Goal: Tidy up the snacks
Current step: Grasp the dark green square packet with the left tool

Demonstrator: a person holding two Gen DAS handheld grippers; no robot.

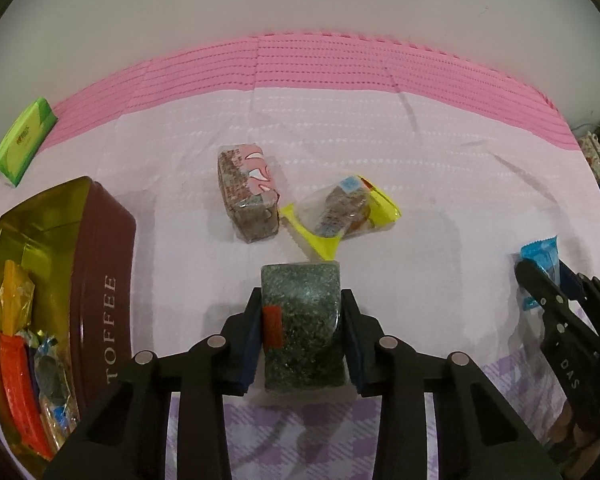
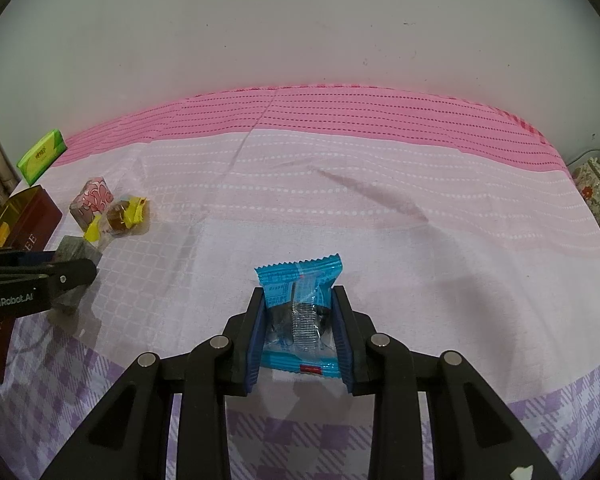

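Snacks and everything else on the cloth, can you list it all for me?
toffee tin: one, dark red with gold inside, far left, open, wrapped sweets in it
green packet: one, back left corner
pink-wrapped snack: one, middle of cloth
yellow-wrapped snack: one, right beside the pink one
dark green snack block: one, gripped between the left jaws
blue snack packet: one, gripped between the right jaws
cloth: one, pink and lilac
left gripper: black, closed on block
right gripper: black, closed on packet
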